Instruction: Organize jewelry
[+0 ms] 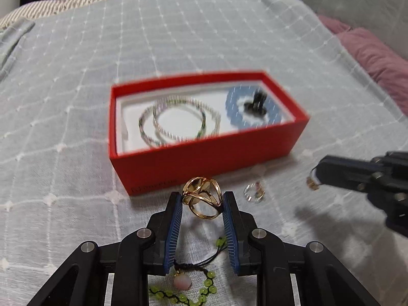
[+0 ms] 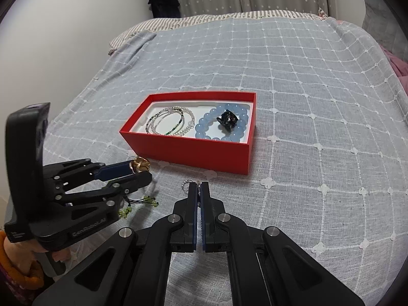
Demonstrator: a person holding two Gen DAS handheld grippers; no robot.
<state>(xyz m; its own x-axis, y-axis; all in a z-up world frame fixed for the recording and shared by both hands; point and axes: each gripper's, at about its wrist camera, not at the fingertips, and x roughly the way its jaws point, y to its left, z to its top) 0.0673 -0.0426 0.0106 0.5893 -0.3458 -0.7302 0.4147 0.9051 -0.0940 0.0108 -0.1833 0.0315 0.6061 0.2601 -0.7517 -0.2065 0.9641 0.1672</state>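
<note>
My left gripper (image 1: 202, 199) is shut on a gold openwork ring (image 1: 202, 196), held just above the bedspread in front of the red box (image 1: 204, 160). In the right wrist view the left gripper (image 2: 141, 170) and the gold ring (image 2: 140, 164) are at the left, near the red box (image 2: 193, 150). Inside the box lie thin beaded bracelets (image 2: 169, 123), a blue bead bracelet (image 2: 204, 125) and a black piece (image 2: 228, 119). My right gripper (image 2: 199, 185) is shut on a small gold piece (image 1: 312, 181). A small silver ring (image 1: 253, 191) lies on the bedspread between the grippers.
A green bead cord with a pink bead (image 1: 183, 287) lies under my left gripper. The grey checked bedspread (image 2: 306, 102) stretches wide behind and right of the box. Pink pillows (image 1: 377, 56) lie at the far right. A person's hand (image 2: 17, 252) holds the left gripper's handle.
</note>
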